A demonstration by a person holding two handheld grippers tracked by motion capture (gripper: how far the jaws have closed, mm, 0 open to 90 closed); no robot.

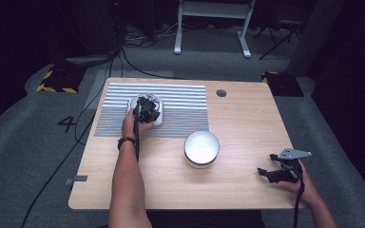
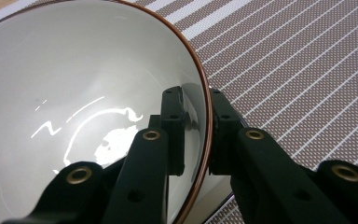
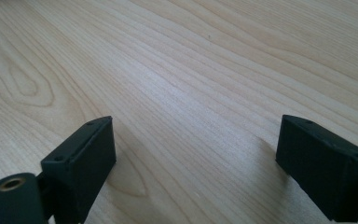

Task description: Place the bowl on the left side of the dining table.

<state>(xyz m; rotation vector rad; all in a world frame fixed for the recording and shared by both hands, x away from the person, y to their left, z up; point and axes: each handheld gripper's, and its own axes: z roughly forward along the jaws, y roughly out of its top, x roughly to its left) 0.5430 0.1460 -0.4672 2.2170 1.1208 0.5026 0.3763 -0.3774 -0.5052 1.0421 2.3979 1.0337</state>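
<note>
Here the left tongs (image 2: 196, 135) are clenched on the rim of the white bowl (image 2: 74, 79) on the striped mat (image 2: 298, 60); the right tongs (image 3: 196, 158) are released over the bare worktop (image 3: 191, 60).

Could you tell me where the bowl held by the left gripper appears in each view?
High view: the bowl sits upper left, on the striped mat.
Left gripper view: it covers the left half, its brown rim pinched between the fingers.
Right gripper view: bare wood, no bowl.
Shared landmark: the striped mat.

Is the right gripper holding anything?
No, the right gripper has its jaws wide apart over bare wooden table.
</note>
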